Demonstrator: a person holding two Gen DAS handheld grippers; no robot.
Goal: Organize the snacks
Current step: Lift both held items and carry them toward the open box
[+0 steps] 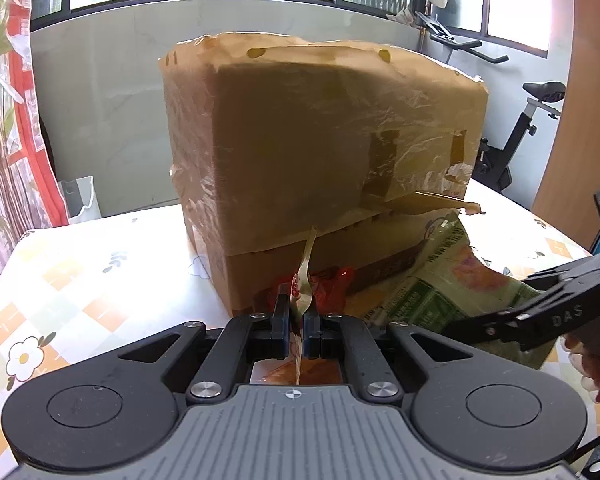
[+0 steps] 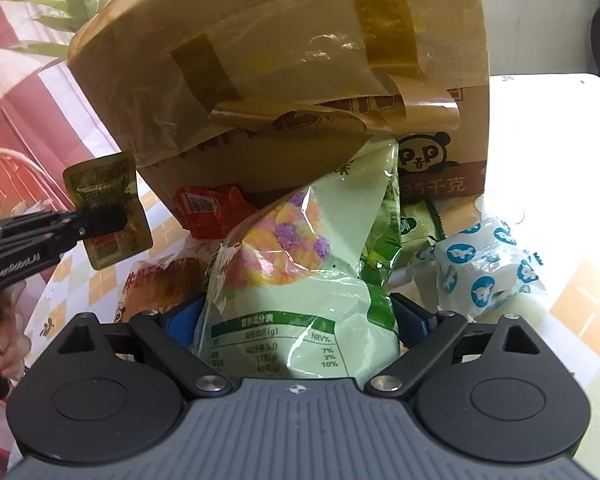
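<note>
Snacks split between both grippers. Left gripper (image 1: 296,316) pinched narrow on small olive sachet (image 2: 107,210), held edge-on, long axis upright, lifted off table. Right gripper (image 2: 296,320) closed around large pale-green bag (image 2: 300,280), long axis pointing away from fingers toward cardboard box (image 1: 320,152). Box stands straight ahead of both, touching snack pile. Red packet (image 2: 208,210), blue-printed pack (image 2: 488,264), bread pack (image 2: 164,280) lie on tablecloth (image 1: 60,280) near box base. Left gripper likely nearer box.

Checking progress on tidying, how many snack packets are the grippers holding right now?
2: a small olive packet in the left gripper, a big green bag in the right gripper. Others lie loose beside the box.
</note>
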